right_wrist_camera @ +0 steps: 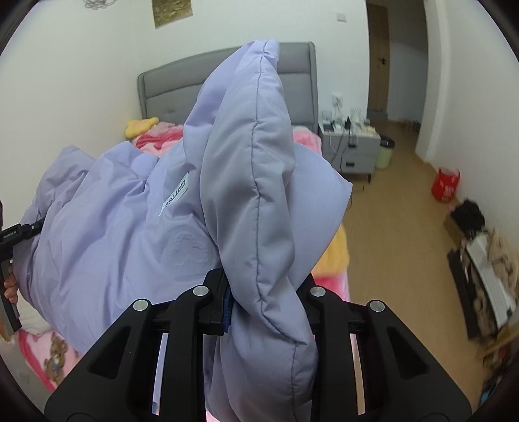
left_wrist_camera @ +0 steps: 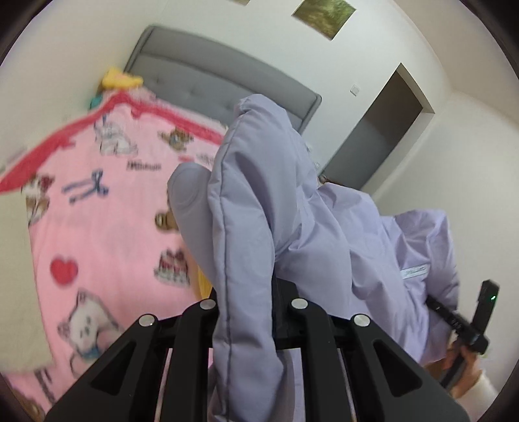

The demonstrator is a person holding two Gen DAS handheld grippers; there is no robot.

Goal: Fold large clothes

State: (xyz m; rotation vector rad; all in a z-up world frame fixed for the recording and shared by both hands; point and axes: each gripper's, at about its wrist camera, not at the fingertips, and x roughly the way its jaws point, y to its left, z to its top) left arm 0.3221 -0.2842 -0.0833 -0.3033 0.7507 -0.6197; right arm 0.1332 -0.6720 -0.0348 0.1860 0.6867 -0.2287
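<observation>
Left wrist view: the left gripper [left_wrist_camera: 248,292] is pinching a thick seamed fold of the lilac padded jacket [left_wrist_camera: 318,227], which hangs lifted above the bed. Under it lies a pink cartoon-print blanket [left_wrist_camera: 107,201] with a red border, running up to the grey padded headboard [left_wrist_camera: 207,81] at the head end. A yellow plush toy [left_wrist_camera: 121,81] sits in the bed's far corner. Behind are a white wall, a framed picture [left_wrist_camera: 324,13] and a dark doorway [left_wrist_camera: 382,130]. The right gripper [left_wrist_camera: 454,319] shows at the jacket's other edge.

Right wrist view: the right gripper [right_wrist_camera: 259,292] is clamped on another fold of the jacket [right_wrist_camera: 123,233]. Beyond the bed's right edge stand a grey nightstand [right_wrist_camera: 353,149], a green bin [right_wrist_camera: 384,152] and a red bag [right_wrist_camera: 446,183] on the tan floor [right_wrist_camera: 395,233]
</observation>
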